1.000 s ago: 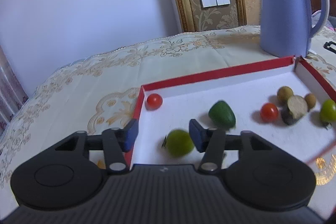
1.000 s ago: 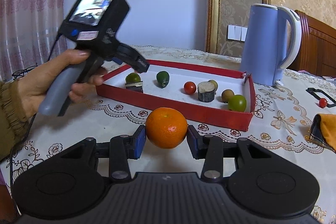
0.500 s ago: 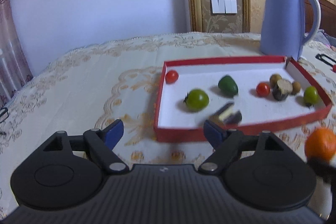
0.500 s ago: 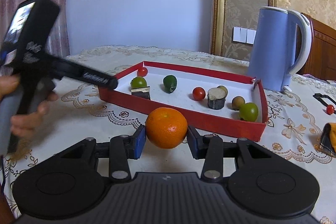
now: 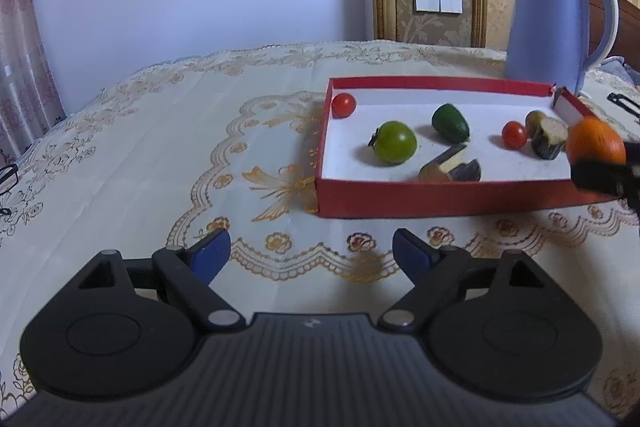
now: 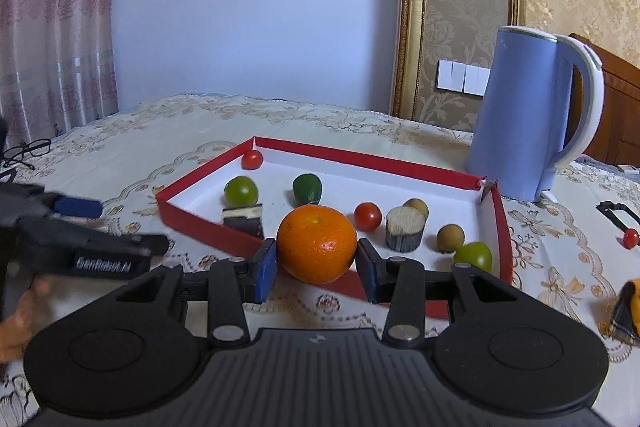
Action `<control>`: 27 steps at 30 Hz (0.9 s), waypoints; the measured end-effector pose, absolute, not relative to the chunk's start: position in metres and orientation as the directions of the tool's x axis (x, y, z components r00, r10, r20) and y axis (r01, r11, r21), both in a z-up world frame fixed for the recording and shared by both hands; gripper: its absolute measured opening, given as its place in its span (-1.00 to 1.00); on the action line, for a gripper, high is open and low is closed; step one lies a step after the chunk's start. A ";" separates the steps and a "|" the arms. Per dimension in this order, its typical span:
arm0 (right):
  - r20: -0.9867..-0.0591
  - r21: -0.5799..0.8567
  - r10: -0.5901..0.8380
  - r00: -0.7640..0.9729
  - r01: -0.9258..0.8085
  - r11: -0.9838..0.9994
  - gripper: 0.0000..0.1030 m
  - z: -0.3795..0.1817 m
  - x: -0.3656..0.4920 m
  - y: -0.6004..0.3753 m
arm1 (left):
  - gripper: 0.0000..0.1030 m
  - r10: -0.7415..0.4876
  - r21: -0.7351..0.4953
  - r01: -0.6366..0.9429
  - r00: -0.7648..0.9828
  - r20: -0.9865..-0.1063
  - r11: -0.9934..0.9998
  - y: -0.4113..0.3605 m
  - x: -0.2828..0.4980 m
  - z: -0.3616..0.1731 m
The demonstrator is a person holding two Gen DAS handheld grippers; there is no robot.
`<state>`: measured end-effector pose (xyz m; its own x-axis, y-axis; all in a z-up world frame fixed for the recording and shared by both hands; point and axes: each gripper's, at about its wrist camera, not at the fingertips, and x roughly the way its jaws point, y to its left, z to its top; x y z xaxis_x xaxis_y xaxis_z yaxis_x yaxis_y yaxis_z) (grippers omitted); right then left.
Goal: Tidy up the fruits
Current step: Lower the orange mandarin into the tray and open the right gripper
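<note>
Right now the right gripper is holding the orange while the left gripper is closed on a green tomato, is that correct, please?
Not quite: the right gripper does hold the orange, but the left gripper is open and empty; the left wrist view shows the green tomato lying in the red tray.

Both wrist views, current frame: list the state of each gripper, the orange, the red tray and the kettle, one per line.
left gripper: open, empty, above the tablecloth short of the tray
right gripper: shut on the orange
orange: held off the table at the tray's near wall
red tray: open-topped, holding small fruits and cut pieces
kettle: upright, lid closed, behind the tray
</note>
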<state>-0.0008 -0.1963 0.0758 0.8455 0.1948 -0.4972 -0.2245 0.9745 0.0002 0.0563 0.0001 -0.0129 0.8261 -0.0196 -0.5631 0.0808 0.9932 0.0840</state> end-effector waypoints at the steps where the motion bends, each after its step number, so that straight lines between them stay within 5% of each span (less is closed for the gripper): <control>1: -0.500 0.002 0.192 0.845 -0.221 0.975 -0.19 0.076 0.004 -0.196 | 0.69 -0.020 0.083 0.082 0.823 -0.568 0.993 0.001 0.057 -0.015; 27: -0.553 0.001 0.049 0.832 -0.059 0.998 -0.18 0.060 0.105 -0.202 | 0.78 -0.016 0.091 0.080 0.834 -0.552 0.993 0.001 0.054 -0.015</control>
